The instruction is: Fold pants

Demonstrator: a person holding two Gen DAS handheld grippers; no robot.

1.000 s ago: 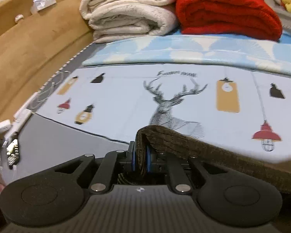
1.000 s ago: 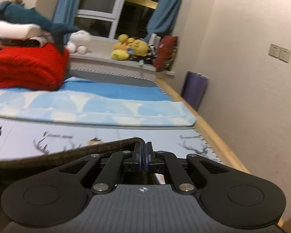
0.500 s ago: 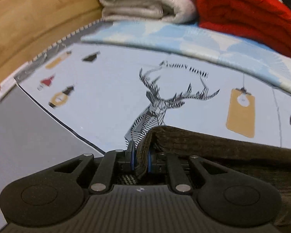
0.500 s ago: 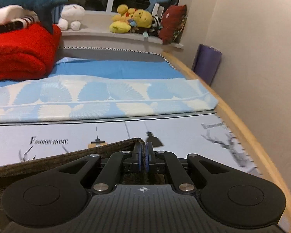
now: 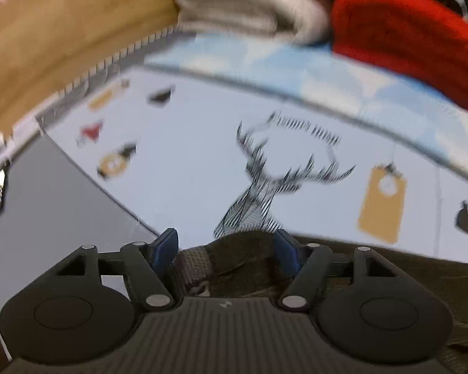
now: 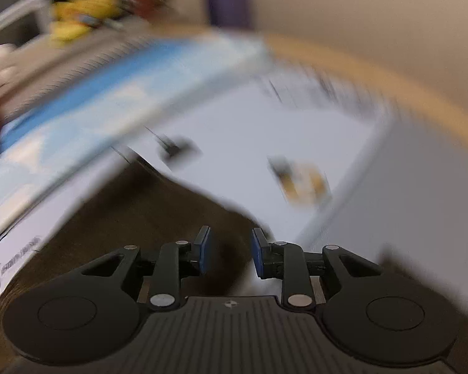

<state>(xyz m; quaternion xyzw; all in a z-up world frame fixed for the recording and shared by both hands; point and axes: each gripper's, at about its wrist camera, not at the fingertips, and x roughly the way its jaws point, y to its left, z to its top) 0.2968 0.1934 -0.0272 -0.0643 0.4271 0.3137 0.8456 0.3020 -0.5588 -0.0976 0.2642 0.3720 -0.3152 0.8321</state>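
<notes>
Now both jaws stand apart. Left hand-held gripper (image 5: 227, 246) gapes over the brown pants (image 5: 243, 265), whose edge lies on the printed sheet (image 5: 187, 162) at 6 o'clock. Right hand-held gripper (image 6: 229, 251) is likewise spread, with the pants (image 6: 134, 218) lying flat toward 9 o'clock; that view is blurred.

Pants (image 5: 374, 268) lie on the printed sheet (image 5: 187, 171), which covers the bed. Left claw (image 5: 227, 246), jaws spread, straddles the pants' left corner; right claw (image 6: 229, 251), jaws spread, sits above their right edge (image 6: 159, 212). Behind the sheet, a folded quilt (image 5: 296, 81); on it, stacked blankets (image 5: 255, 3) left of another blanket (image 5: 405, 31).
</notes>
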